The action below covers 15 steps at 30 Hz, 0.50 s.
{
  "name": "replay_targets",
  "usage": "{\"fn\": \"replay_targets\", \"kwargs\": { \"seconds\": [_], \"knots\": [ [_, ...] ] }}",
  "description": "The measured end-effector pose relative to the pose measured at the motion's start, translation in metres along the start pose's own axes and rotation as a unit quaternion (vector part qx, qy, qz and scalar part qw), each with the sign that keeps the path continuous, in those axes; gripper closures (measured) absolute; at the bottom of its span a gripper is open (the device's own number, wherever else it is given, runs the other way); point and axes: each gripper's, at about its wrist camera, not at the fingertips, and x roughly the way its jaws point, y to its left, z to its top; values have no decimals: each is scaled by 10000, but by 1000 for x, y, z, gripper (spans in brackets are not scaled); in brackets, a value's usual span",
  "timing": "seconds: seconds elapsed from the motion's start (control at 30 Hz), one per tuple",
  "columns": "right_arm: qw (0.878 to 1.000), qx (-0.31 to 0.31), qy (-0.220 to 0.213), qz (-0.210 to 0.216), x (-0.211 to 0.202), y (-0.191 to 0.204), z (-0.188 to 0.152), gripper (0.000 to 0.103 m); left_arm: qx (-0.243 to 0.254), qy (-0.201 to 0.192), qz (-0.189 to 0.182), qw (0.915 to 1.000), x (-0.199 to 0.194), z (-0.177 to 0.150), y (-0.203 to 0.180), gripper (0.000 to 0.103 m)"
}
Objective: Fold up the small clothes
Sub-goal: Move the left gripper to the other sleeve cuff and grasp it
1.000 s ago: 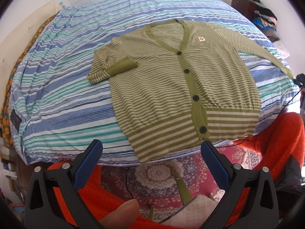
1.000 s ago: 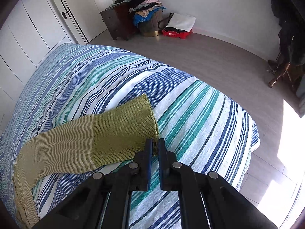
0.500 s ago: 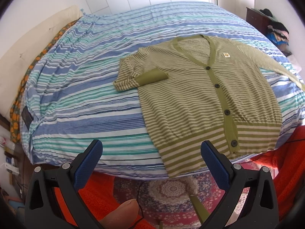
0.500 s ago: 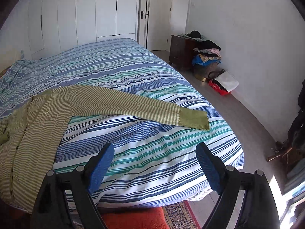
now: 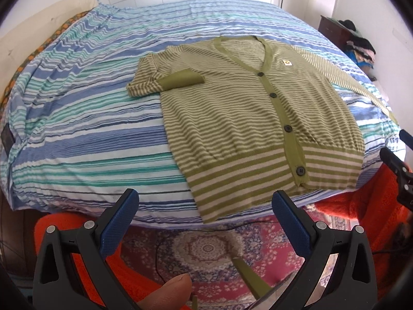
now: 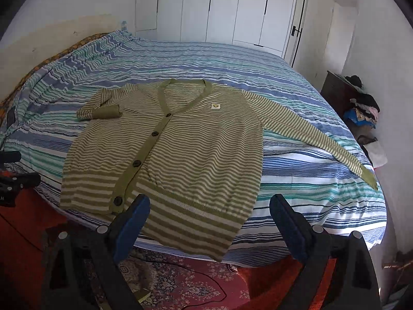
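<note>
Lying buttoned and flat on the bed (image 6: pixel 296 134), the cardigan (image 6: pixel 196 155) awaits folding; left tool (image 5: pixel 205 204) released, right tool (image 6: pixel 209 210) opening, apparently empty.

One cardigan (image 6: pixel 185 155), green and cream striped, flat on one bed (image 6: pixel 296 155) near its front edge. Four dark buttons (image 5: pixel 287 128) counted down the placket. One small yellow badge (image 5: pixel 286 62) on the chest. Two sleeves: one folded in over the chest, one stretched toward the bed's right edge. One patterned rug (image 5: pixel 206 248) below. One clothes heap (image 6: pixel 364 108) (items uncountable) by the wall.
</note>
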Motion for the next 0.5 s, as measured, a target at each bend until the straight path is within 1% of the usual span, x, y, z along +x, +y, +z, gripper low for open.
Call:
{"fn": "replay_targets", "kwargs": {
  "seconds": [0.07,0.13,0.17,0.2,0.27,0.33,0.37,0.43,0.5],
  "knots": [
    [9995,-260,-150,24,-3,11,-1,10,-282,-21,314,9991,5,-5,10,0],
    [9993,-362,-66,55,1,16,-3,10,-428,-235,685,9965,6,-10,19,0],
    [9993,-360,-2,71,4,16,-5,10,-466,-258,837,9951,8,-12,23,0],
    [9994,-329,40,87,6,15,-6,10,-487,-137,933,9944,11,-13,27,0],
    [9996,-226,105,111,9,11,-7,10,-601,229,853,9943,21,-13,40,0],
    [9998,-115,118,99,8,6,-7,10,-873,452,806,9919,28,-12,55,1],
    [9999,-69,121,93,7,4,-7,10,-1065,497,784,9900,31,-9,65,1],
    [9999,-3,134,95,8,0,-7,10,-1488,461,714,9852,37,0,85,1],
    [9998,52,143,104,8,-2,-8,10,-1678,362,445,9842,47,19,100,1]
  ]
}}
